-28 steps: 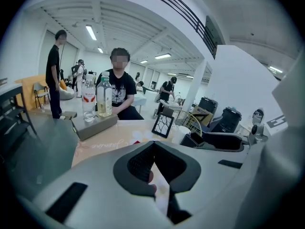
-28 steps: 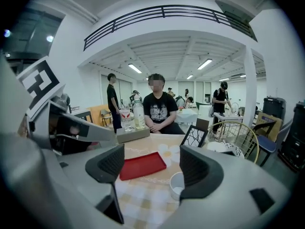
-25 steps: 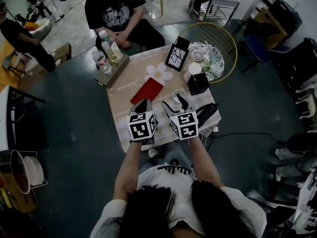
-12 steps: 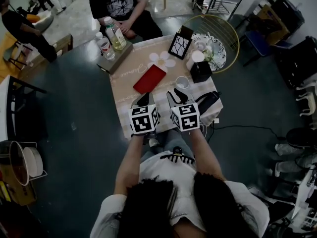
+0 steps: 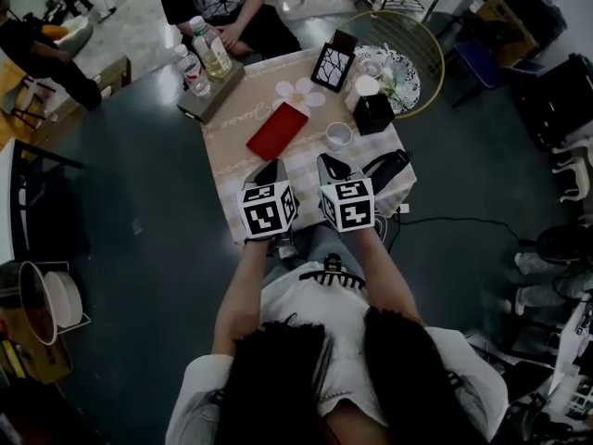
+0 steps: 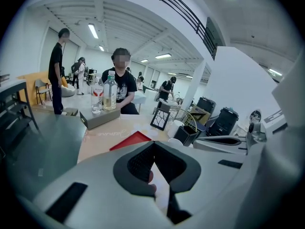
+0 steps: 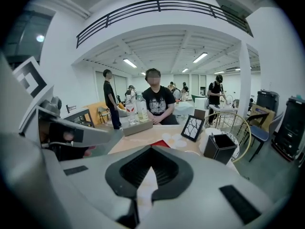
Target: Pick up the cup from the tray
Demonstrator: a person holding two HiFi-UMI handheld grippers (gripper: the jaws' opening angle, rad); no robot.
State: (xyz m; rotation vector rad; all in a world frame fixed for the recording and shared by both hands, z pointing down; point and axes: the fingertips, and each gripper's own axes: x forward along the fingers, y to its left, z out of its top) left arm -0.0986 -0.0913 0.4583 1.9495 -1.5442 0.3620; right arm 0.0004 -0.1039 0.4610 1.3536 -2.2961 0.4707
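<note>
Head view showed the white cup (image 5: 339, 135) near the red tray (image 5: 277, 130), ahead of my right gripper (image 5: 332, 168); its jaws had just closed empty; the left gripper (image 5: 269, 172) was shut too. I judged the right needed reopening to straddle the rim squarely.

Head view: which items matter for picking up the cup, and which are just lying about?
Job: cup, on the cloth beside the red tray; left gripper and right gripper, both with jaws shut, empty.
Lying about: bottles, picture frame, black box, flower mat, wire basket.
</note>
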